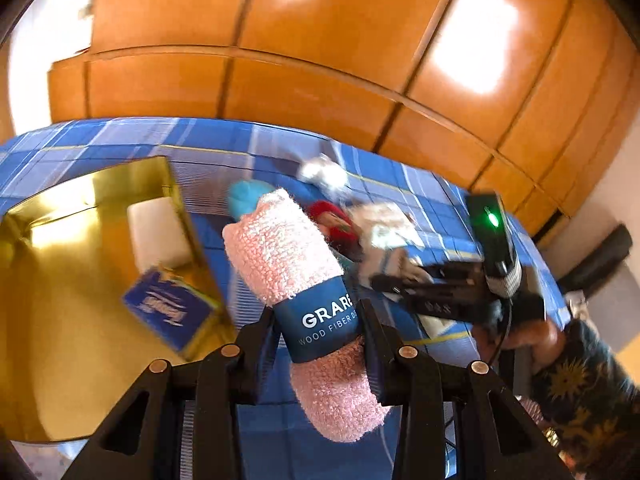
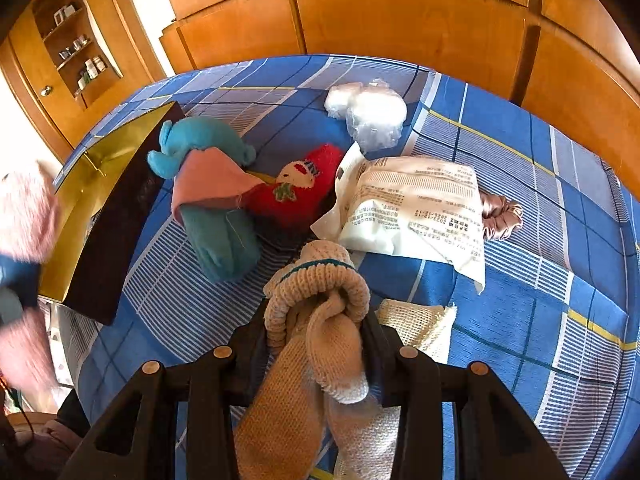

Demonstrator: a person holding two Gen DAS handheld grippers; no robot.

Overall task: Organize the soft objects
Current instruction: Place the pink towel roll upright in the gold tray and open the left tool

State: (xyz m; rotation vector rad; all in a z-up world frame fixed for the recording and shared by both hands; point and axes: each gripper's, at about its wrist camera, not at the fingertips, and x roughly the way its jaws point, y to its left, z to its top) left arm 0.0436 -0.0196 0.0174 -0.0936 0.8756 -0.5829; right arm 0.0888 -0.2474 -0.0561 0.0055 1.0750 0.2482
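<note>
My left gripper [image 1: 318, 320] is shut on a rolled pink towel [image 1: 288, 248] with a blue paper band, held above the blue plaid bed beside the gold box [image 1: 52, 280]. My right gripper [image 2: 316, 320] is shut on a cream knitted sock bundle [image 2: 320, 292] above the bed. On the bed lie a blue plush toy [image 2: 208, 168], a red knitted sock [image 2: 296, 188], a white printed packet [image 2: 416, 208], a clear plastic bag [image 2: 368, 108] and a pink scrunchie [image 2: 502, 216]. The pink towel shows blurred at the right wrist view's left edge [image 2: 24, 208].
The gold box holds a white block [image 1: 158, 232] and a blue packet [image 1: 168, 312]. A cream knitted cloth [image 2: 416, 328] lies under the right gripper. Wooden wardrobe doors [image 2: 400, 20] stand behind the bed. A shelf unit [image 2: 76, 48] is at the left.
</note>
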